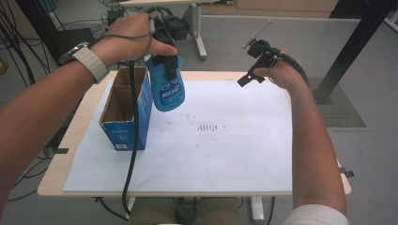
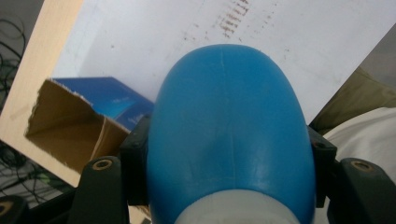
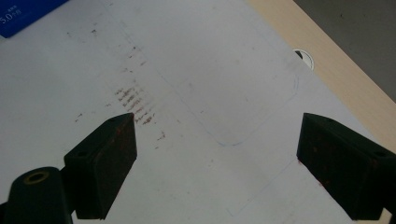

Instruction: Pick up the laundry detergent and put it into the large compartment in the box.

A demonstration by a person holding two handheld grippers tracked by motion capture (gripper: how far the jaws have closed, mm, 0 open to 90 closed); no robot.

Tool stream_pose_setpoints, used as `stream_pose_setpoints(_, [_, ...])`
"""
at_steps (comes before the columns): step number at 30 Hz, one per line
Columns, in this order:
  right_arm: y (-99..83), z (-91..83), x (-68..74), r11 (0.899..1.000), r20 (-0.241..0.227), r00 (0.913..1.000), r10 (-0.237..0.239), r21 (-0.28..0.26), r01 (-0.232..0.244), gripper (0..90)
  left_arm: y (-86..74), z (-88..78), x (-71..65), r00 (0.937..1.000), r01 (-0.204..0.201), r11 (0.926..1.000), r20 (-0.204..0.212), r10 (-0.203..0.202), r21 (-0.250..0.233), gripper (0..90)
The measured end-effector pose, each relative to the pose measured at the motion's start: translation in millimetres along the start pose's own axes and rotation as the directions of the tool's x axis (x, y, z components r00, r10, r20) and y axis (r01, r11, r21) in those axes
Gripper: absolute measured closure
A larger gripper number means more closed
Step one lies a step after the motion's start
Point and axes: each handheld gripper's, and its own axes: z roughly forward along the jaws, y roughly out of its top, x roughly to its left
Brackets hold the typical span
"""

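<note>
— How many things on the tabletop?
— One open blue box, one blue bottle — the bottle hangs clamped in the left hand-held gripper, in the air beside the box.
— And the right hand-held gripper?
— Jaws apart, nothing between them.

Your table is light wood, with a white sheet covering most of it. Dark smudges sit mid-sheet, a bit toward 12 o'clock. In the right gripper view you get a faint pencil outline with rounded corners, just at 3 o'clock of those smudges. A round cable hole is in the bare wood at 1 o'clock of the outline. Off the table there are floor cables at 10 o'clock, a second table's leg at 12 and a black post at 2. A dark floor mat lies at 3.
</note>
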Motion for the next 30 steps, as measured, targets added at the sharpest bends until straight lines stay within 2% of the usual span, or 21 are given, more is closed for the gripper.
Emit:
stream_pose_setpoints(6, [-1.4, -2.9, 0.9, 1.0, -0.004, 1.0, -0.003, -0.007, 0.003, 12.2, -3.7, -7.1, 5.7, 0.9967, 0.081, 0.9967, -0.012, -0.081, -0.002, 38.1])
stream_pose_setpoints(11, [-2.4, -4.8, 1.1, 1.0, -0.004, 1.0, -0.007, -0.007, 0.007, 12.2, -10.6, -15.4, 13.9, 0.9858, 0.167, 0.9858, -0.008, -0.168, -0.012, 38.1])
stream_pose_setpoints(14, [-2.9, -5.4, 1.6, 1.0, -0.008, 0.9999, -0.011, -0.011, 0.011, 12.2, -15.4, -20.1, 19.0, 0.9753, 0.22, 0.9753, -0.008, -0.221, -0.015, 38.1])
stream_pose_setpoints(17, [-2.3, -5.4, 2.7, 1.0, -0.01, 0.9998, -0.016, -0.011, 0.015, 12.2, -24.3, -24.3, 24.5, 0.9564, 0.292, 0.956, -0.005, -0.292, -0.03, 38.2])
stream_pose_setpoints(22, [-0.5, -4.3, 3.4, 1.0, -0.013, 0.9996, -0.026, -0.009, 0.026, 12.2, -33.6, -32.0, 32.2, 0.9365, 0.35, 0.9365, -0.012, -0.35, -0.02, 38.2])
stream_pose_setpoints(24, [0.6, -3.6, 2.9, 0.999, -0.015, 0.9994, -0.031, -0.01, 0.031, 12.2, -36.6, -34.6, 35.5, 0.9306, 0.366, 0.9306, -0.011, -0.366, -0.016, 38.2])
stream_pose_setpoints(29, [3.9, -1.4, 3.0, 0.999, -0.02, 0.999, -0.04, -0.012, 0.04, 12.2, -43.3, -40.0, 40.0, 0.9078, 0.419, 0.908, -0.016, -0.419, -0.013, 38.2])
stream_pose_setpoints(30, [4.4, -0.9, 3.2, 0.999, -0.021, 0.999, -0.039, -0.011, 0.039, 12.2, -44.0, -40.9, 40.6, 0.9062, 0.422, 0.9064, -0.02, -0.422, -0.011, 38.1])
